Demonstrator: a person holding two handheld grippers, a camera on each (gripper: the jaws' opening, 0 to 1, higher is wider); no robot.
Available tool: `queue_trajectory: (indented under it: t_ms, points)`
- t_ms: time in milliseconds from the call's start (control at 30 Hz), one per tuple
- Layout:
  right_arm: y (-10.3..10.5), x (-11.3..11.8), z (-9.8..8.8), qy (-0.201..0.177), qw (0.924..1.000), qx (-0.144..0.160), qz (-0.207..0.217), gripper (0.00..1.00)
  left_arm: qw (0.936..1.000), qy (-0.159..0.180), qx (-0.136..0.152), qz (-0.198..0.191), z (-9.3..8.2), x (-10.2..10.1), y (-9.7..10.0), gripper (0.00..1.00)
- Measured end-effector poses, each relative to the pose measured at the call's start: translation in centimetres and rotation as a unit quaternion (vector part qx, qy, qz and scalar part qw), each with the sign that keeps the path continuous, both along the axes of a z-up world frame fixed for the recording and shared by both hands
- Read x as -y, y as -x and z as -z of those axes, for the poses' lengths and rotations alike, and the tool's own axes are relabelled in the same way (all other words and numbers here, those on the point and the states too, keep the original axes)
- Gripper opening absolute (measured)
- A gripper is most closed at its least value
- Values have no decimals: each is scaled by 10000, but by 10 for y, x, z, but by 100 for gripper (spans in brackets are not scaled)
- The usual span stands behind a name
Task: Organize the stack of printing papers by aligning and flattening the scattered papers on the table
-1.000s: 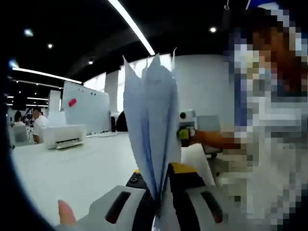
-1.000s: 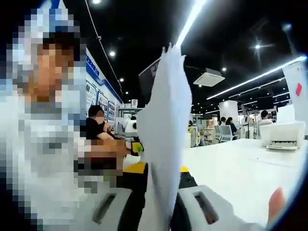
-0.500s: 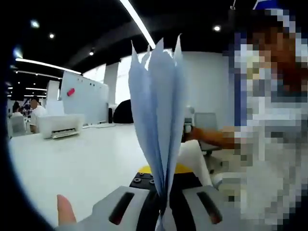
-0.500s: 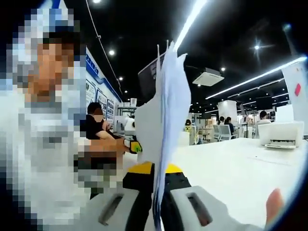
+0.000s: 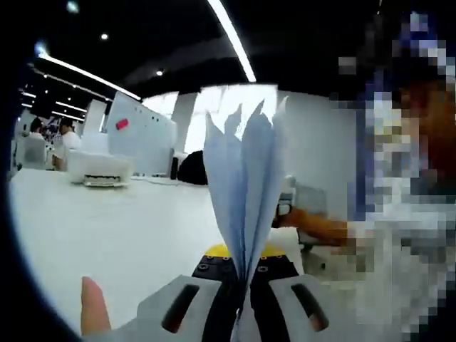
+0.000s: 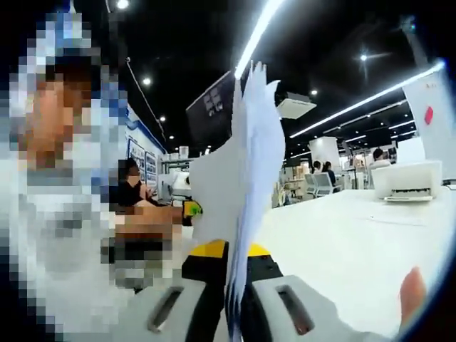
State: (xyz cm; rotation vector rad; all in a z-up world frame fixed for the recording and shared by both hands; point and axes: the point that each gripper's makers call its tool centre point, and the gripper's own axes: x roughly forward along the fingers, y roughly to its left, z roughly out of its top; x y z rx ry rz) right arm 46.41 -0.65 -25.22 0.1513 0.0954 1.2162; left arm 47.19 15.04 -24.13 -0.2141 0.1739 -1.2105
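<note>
Left gripper (image 5: 244, 299), right gripper (image 6: 234, 303) both clamping paper stack (image 5: 244, 192) upright above table (image 5: 107, 228); we are judging sheets light, floppy, fanning; gripping opposite edges.

White table (image 5: 107, 228), printer (image 5: 100, 168) on it

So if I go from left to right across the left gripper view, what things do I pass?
A fingertip at the bottom, then the white printer far across the table, then the whiteboard behind it, then the fanned papers in the gripper, then a person's hand.
</note>
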Motion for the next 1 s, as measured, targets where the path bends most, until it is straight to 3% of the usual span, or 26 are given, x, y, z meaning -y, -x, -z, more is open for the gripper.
queue_trajectory:
  t_ms: [33, 100, 167, 233, 300, 333, 433, 467, 500, 567, 633, 667, 700, 833, 933, 967, 1000]
  points:
    - [-4, -1, 0, 38, 9999, -133, 73, 0, 9995, -65, -235, -186, 0, -1, -7, 6]
    - [-15, 0, 3, 137, 9983, -438, 353, 0, 9985, -215, -401, -288, -2, 1, -13, 6]
    - [-18, -3, 4, 171, 9975, -553, 413, 0, 9952, -272, -773, -532, 0, 1, -21, 6]
    - [-23, -6, 13, 190, 9929, -1053, 522, 0, 9869, -209, -1420, -741, 6, 1, -27, 6]
    - [-30, -6, 26, 239, 9833, -1632, 771, 0, 9748, -225, -2008, -943, 17, -1, -33, 6]
    - [-32, -9, 27, 270, 9848, -1536, 766, 0, 9709, -251, -2131, -1063, 23, 0, -37, 6]
    - [-39, -12, 36, 375, 9785, -1745, 1032, 0, 9626, -523, -2327, -1286, 38, -2, -44, 6]
    - [-40, -14, 38, 487, 9779, -1740, 1054, 0, 9552, -601, -2506, -1456, 44, -6, -51, 6]
    - [-44, -13, 43, 621, 9745, -1801, 1185, 0, 9544, -591, -2572, -1398, 46, -4, -53, 6]
    - [-51, -16, 48, 703, 9702, -1902, 1328, 1, 9389, -480, -3054, -1512, 55, -7, -60, 6]
    - [-58, -15, 52, 628, 9636, -2113, 1514, 2, 9352, -459, -3150, -1554, 62, -8, -59, 6]
    - [-65, -13, 62, 588, 9559, -2331, 1685, 2, 9251, -424, -3423, -1590, 71, -8, -59, 7]
    - [-68, -10, 69, 618, 9513, -2423, 1800, 3, 9197, -435, -3575, -1562, 77, -7, -56, 7]
    - [-73, -10, 81, 628, 9494, -2432, 1886, 4, 9098, -411, -3791, -1642, 97, -9, -60, 7]
    - [-77, -8, 82, 819, 9556, -2042, 1961, 9, 9115, -414, -3731, -1680, 100, -12, -67, 9]
    - [-78, -7, 82, 924, 9584, -1862, 1958, 12, 9160, -459, -3601, -1709, 100, -14, -70, 13]
    - [-79, -6, 82, 991, 9602, -1706, 1978, 20, 9166, -494, -3548, -1774, 101, -15, -68, 17]
